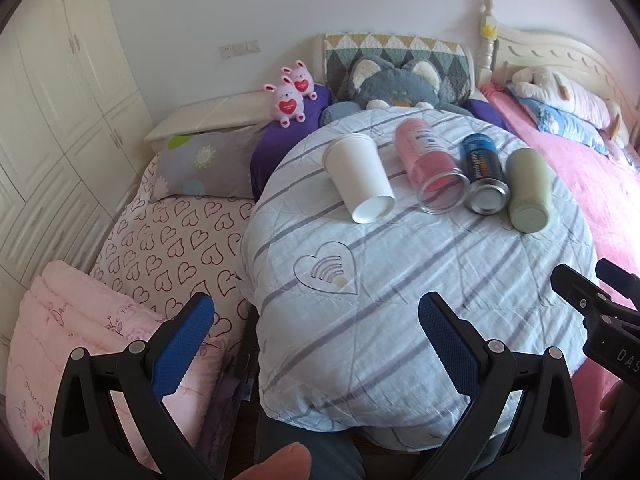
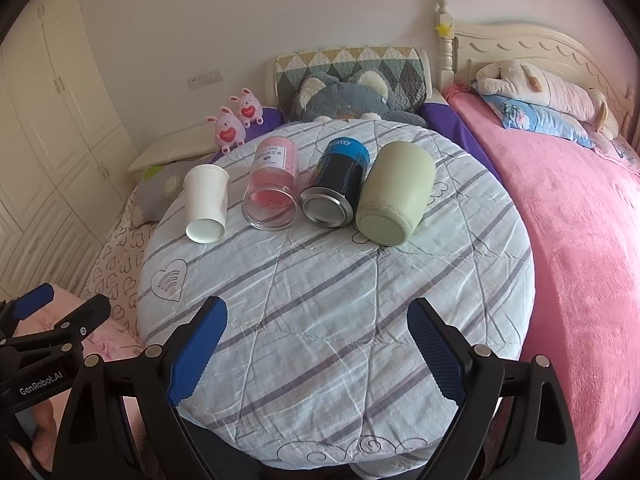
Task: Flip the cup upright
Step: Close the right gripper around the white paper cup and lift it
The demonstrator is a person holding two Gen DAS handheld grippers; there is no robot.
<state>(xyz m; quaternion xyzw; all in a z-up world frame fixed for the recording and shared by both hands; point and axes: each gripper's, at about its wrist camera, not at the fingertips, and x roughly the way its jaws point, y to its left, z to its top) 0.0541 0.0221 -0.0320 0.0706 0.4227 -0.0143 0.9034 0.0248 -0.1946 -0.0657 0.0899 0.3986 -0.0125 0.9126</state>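
Several containers lie on their sides in a row on a striped quilt (image 1: 400, 280) (image 2: 340, 320), bottoms toward me: a white paper cup (image 1: 358, 178) (image 2: 206, 202), a clear pink cup (image 1: 430, 166) (image 2: 272, 182), a blue-black can (image 1: 484, 174) (image 2: 338, 182) and a pale green cup (image 1: 528, 190) (image 2: 396, 192). My left gripper (image 1: 316, 332) is open and empty, well short of the row. My right gripper (image 2: 316, 336) is open and empty, also well short. Each gripper shows at the edge of the other's view, the right gripper (image 1: 600, 300) and the left gripper (image 2: 60, 312).
A grey cat plush (image 1: 396, 84) (image 2: 352, 94) and two pink bunny toys (image 1: 290, 94) (image 2: 236, 122) sit behind the quilt. A pink blanket (image 2: 580, 240) covers the bed on the right. Heart-print bedding (image 1: 172, 240) and a folded pink quilt (image 1: 80, 340) lie on the left. White wardrobes (image 1: 60, 80) stand far left.
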